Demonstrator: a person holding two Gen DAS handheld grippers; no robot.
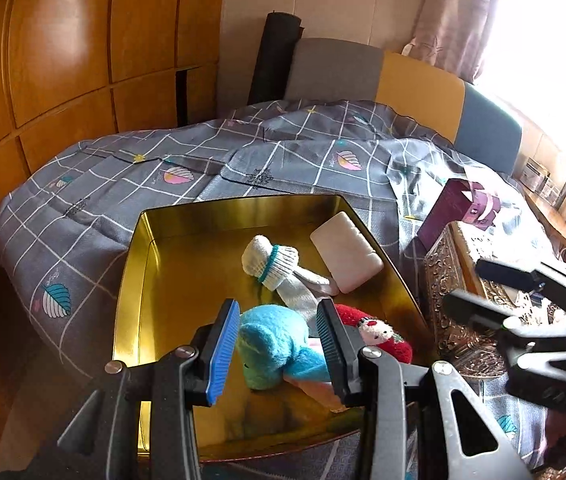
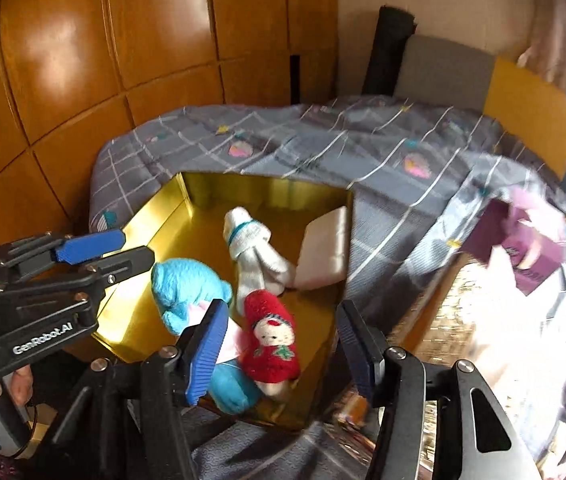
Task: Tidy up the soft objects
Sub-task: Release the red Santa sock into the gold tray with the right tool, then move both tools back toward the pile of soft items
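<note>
Right wrist view: my right gripper stands released over the red plush doll lying in the gold tin, light and squashy, so I'd pinch its fat middle, left gripper clamping the blue plush.
</note>
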